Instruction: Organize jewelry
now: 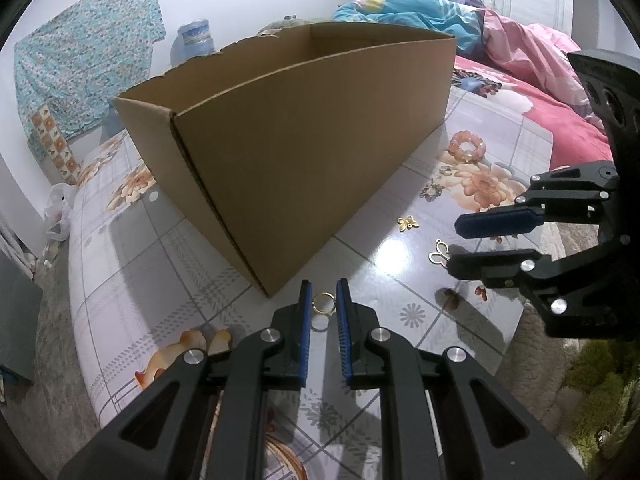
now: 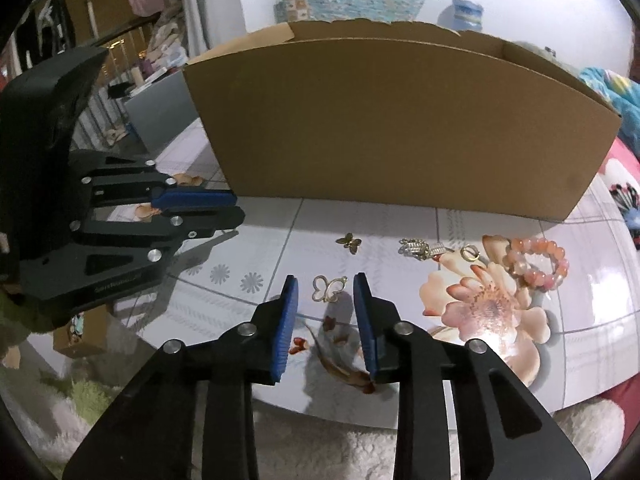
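Pinching a small gold ring (image 1: 323, 303) between the blue pads of the left gripper (image 1: 324, 294), fingers drawn narrow around it, holding it just above the glossy floral surface (image 1: 168, 264), right by the near corner of the open cardboard box (image 1: 288, 136).

Hovering the right gripper (image 2: 325, 292) over the white-and-gold butterfly charm (image 2: 328, 288), fingers standing partly apart, framing the charm without pressing on it; charm lying flat on the surface, well in front of the box wall.

Lying further along the surface: a gold butterfly charm (image 2: 349, 242) closer to the box, a silvery cluster piece (image 2: 420, 249) to its right, a small gold hoop (image 2: 470, 254) beside that, and a pink beaded bracelet (image 2: 538, 266) resting on the printed flower near the surface's right side.

Showing, in the left view, the right gripper reaching in from the right edge, its fingers stacked one above the other, the white-and-gold charm just at their tips.

Sitting behind the box: a bed with a pink blanket (image 1: 532, 52).
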The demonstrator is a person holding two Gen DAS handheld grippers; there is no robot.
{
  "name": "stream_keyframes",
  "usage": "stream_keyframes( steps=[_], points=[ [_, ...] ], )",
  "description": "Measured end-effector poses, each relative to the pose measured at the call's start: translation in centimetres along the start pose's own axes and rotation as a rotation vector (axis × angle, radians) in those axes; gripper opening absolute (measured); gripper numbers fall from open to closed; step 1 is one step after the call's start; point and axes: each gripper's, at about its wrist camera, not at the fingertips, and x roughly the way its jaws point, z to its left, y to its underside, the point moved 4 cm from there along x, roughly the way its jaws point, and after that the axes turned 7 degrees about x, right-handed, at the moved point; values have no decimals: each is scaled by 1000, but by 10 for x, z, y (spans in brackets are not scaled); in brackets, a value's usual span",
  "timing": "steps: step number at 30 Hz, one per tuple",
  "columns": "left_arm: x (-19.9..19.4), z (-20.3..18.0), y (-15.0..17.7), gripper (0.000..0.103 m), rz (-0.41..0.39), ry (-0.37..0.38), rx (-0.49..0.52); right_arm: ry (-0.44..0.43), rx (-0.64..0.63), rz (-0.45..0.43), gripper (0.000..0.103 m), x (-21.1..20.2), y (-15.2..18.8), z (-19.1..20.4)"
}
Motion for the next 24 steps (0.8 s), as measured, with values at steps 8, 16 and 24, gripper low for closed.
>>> stream_keyframes(
  steps=[8, 16, 24],
  points=[
    [1, -1, 1, 11, 2, 4, -4, 93, -19, 20, 20, 9, 1, 14],
    [0, -1, 1, 11, -4, 2, -7, 77, 29, 24, 0, 8, -3, 13],
    [0, -1, 1, 11, -5, 1, -9, 43, 52, 19, 0, 5, 1, 14]
  ],
)
